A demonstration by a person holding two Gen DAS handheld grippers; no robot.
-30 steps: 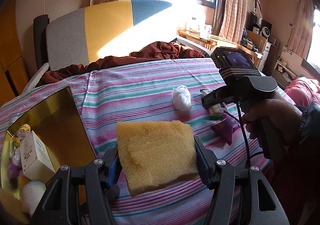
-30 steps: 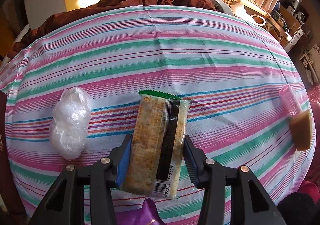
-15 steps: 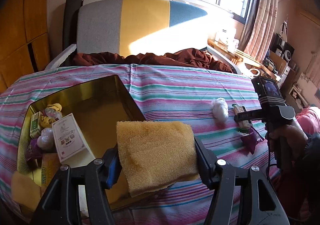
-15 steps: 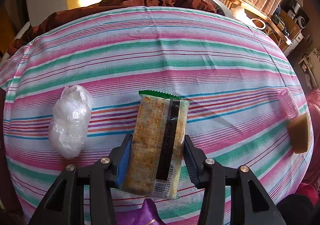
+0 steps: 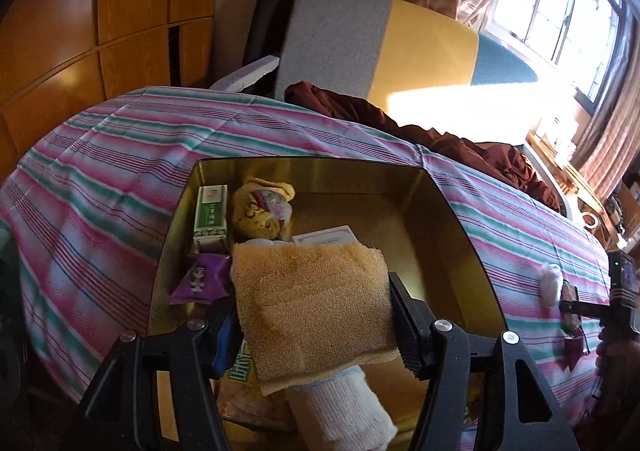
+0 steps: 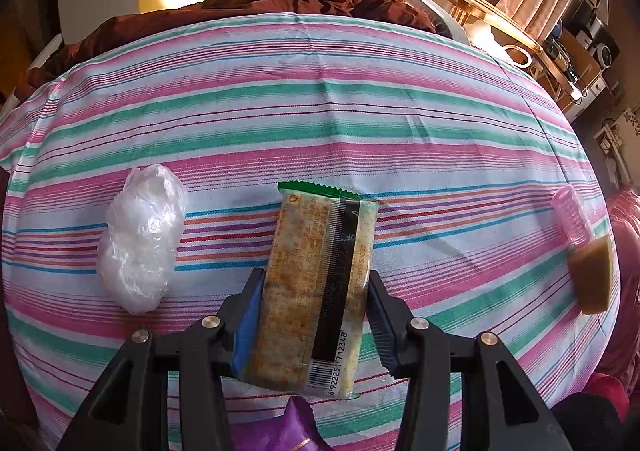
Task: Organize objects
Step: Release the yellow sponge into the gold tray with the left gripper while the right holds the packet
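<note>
**Sponge over the tin, cracker pack gripped on the striped cloth**

The left gripper (image 5: 312,315) is clamped on a yellow sponge (image 5: 312,303), its fingers pressing the sponge's two side edges. The sponge is held above the open gold tin (image 5: 460,219), its broad face tilted up toward the camera and its wider dimension running across between the fingers. In the tin, from left to right, lie a green-and-white box (image 5: 211,217), a purple packet (image 5: 202,279), a yellow soft toy (image 5: 260,207) and, under the sponge, a white rolled cloth (image 5: 344,407).

On the striped tablecloth (image 6: 320,111), left to right, sit a crumpled clear plastic bag (image 6: 140,247), then the cracker packet (image 6: 316,287) pinched between the fingers of the right gripper (image 6: 316,315), then a pink ribbed roller (image 6: 570,221) touching a tan block (image 6: 592,277) near the cloth's right edge. The packet's long axis runs straight away from the gripper, green sealed end pointing far, barcode end nearest the camera. A purple wrapper (image 6: 280,431) lies just under the barcode end.
</note>
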